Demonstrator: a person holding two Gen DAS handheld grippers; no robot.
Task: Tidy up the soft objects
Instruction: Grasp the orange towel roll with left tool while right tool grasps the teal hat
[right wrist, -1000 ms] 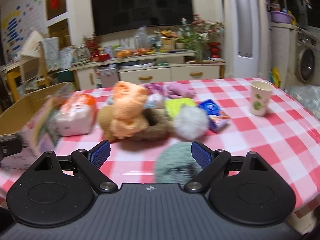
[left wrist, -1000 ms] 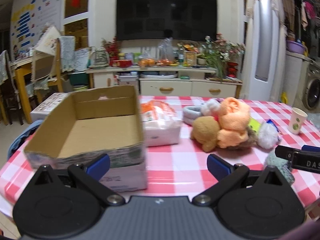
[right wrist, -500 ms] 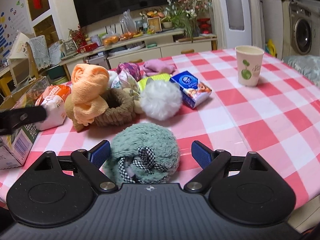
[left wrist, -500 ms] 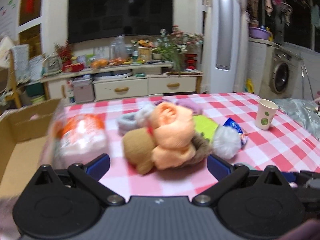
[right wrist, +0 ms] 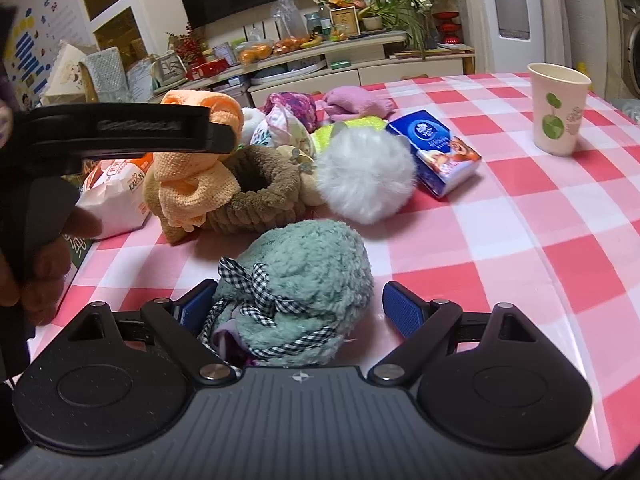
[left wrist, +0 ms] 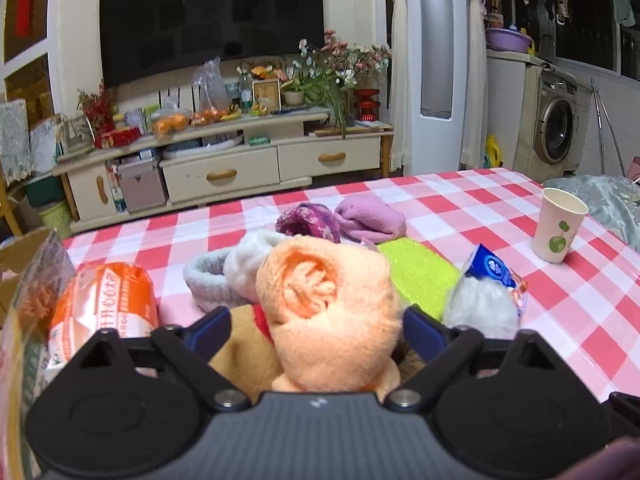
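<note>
A pile of soft things lies on the red-checked table [left wrist: 500, 208]. My left gripper [left wrist: 316, 330] is open, its blue pads on either side of the orange knitted towel [left wrist: 328, 312], which sits on a tan plush toy [left wrist: 244, 356]. My right gripper [right wrist: 298, 310] is open around a fluffy green pouch with a checked ribbon [right wrist: 304, 284]; the left pad touches it, the right pad stands apart. The left gripper's body [right wrist: 120, 132] shows over the orange towel [right wrist: 200, 168] in the right wrist view. A white pompom [right wrist: 364, 176] and brown headband [right wrist: 260, 196] lie behind the pouch.
A paper cup [right wrist: 558, 108] stands at the right. A blue tissue pack [right wrist: 436, 150], purple knit ball [left wrist: 308, 220], pink cloth [left wrist: 370, 218], yellow-green cloth [left wrist: 420, 272] and grey headband [left wrist: 212, 280] lie around. An orange-white bag [left wrist: 104, 312] and cardboard box edge [left wrist: 16, 248] are at left.
My left gripper swung right from the cardboard box and closed in on the orange towel. My right gripper moved forward until the green pouch sits between its fingers.
</note>
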